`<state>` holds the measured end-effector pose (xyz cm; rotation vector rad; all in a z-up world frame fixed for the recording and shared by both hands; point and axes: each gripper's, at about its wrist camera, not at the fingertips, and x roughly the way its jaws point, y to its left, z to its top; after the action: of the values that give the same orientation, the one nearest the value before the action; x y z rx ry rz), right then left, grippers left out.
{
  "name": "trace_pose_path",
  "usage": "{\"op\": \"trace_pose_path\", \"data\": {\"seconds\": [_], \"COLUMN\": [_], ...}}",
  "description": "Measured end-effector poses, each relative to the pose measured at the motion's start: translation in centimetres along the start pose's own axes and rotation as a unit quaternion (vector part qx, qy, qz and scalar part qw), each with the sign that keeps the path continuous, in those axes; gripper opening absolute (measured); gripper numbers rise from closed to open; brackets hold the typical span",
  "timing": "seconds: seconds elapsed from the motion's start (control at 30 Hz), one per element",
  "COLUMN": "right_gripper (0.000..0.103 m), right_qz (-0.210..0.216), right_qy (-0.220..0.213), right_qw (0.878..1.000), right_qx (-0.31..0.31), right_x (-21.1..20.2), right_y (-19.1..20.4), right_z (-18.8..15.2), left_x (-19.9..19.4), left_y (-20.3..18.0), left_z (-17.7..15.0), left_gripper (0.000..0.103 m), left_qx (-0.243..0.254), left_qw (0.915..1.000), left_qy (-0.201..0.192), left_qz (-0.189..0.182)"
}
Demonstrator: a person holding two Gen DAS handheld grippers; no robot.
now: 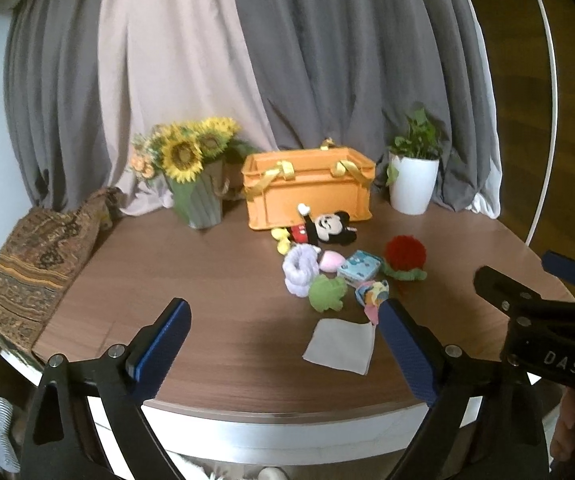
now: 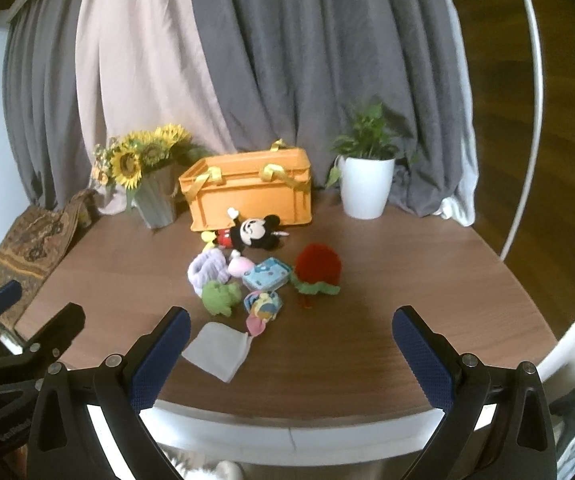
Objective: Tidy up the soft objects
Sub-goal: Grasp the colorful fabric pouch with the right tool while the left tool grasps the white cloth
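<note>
Grey cloth (image 1: 341,345) nearest | toys (image 1: 325,294) before orange basket (image 1: 309,196) | sunflowers (image 1: 185,152)

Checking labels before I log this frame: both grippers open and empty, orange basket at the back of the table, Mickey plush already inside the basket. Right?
One error: the Mickey plush is not inside the orange basket; it lies on the table against the basket's front wall, as the right wrist view shows. The rest holds: left gripper and right gripper are open and empty, basket at the back.

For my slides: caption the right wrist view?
Open right gripper faces soft toys before an orange basket.
</note>
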<state>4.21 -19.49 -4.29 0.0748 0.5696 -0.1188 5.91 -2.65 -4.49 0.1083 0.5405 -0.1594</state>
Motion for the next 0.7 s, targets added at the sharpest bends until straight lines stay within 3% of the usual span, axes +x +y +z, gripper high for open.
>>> {"op": "trace_pose_path", "data": {"seconds": [0.17, 0.7], "right_gripper": [0.102, 0.084], "right_qz": [0.012, 0.054], "right_qy": [0.015, 0.089], "right_qw": [1.000, 0.994], "right_qx": [-0.013, -0.035], "right_x": [3.3, 14.7], "right_y": [0.1, 0.0], "right_z": [0.1, -1.2], "left_x": [3.1, 13.5], "left_y": [-0.6, -3.1], "left_z": [-1.0, -4.7], "left_gripper": [0.088, 0.068], "left_qx": [0.008, 0.013], "left_qw": [0.9995, 0.9916], "left_qy": [0.024, 0.116], "left_qz": [-0.017, -0.057]}}
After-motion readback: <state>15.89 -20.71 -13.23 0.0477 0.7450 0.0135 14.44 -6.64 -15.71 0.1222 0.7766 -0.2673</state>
